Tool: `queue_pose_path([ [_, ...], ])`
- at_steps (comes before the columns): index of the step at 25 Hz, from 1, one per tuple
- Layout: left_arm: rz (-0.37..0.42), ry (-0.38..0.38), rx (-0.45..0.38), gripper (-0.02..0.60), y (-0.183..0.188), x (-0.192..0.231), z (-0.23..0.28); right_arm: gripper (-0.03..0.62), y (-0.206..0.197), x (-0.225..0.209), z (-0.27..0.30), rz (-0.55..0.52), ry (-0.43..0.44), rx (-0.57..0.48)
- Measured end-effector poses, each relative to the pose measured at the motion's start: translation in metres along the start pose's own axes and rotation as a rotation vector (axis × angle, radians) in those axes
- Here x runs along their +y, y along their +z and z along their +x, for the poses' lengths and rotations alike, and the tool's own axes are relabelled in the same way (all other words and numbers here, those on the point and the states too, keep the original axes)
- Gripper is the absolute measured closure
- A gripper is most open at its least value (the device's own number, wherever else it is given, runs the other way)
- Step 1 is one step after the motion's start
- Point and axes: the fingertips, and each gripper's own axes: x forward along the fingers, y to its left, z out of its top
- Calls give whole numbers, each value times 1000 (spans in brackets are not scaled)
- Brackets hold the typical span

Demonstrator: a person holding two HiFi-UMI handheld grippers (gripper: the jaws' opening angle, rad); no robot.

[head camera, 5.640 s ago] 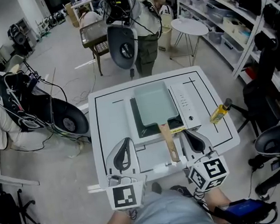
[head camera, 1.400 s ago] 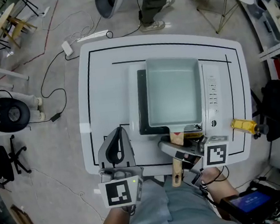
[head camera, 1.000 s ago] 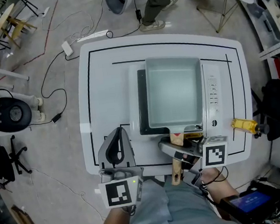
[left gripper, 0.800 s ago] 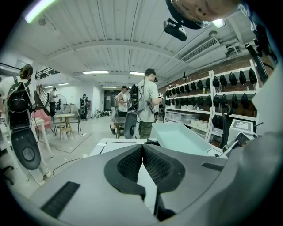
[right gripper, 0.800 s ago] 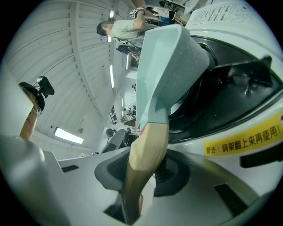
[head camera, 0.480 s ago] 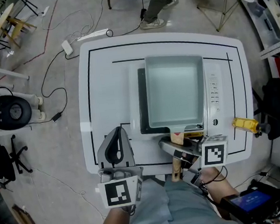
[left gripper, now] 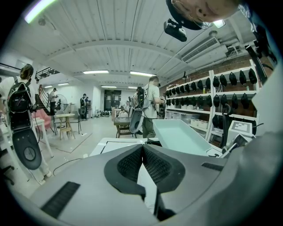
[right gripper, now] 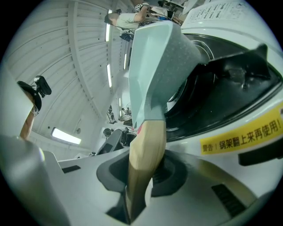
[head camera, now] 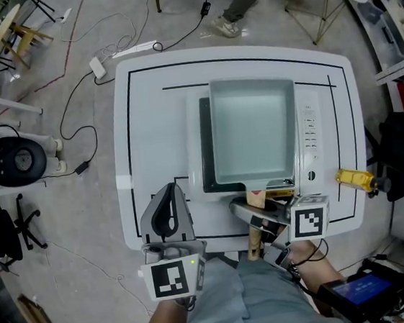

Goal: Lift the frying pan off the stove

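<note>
The frying pan (head camera: 250, 130) sits on the stove (head camera: 308, 138) on the table (head camera: 151, 127). The right hand-held gripper (head camera: 254, 216) has just been closing its jaws around the pan's wooden handle (head camera: 254, 239) and seems to grip it. The left hand-held gripper (head camera: 168, 194) is clenched on nothing.

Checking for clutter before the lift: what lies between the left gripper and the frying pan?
Only bare table with black lines, then the stove edge, between left gripper and frying pan; the head view shows it.
</note>
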Motion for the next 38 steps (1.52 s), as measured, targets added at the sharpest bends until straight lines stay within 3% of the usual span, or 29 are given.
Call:
queue_pose_path([
  [25, -8, 7, -23, 563, 9, 0, -8, 500, -3, -2, -2, -13, -28, 22],
  [38, -1, 17, -44, 563, 21, 1, -20, 500, 1, 15, -3, -14, 18, -8],
])
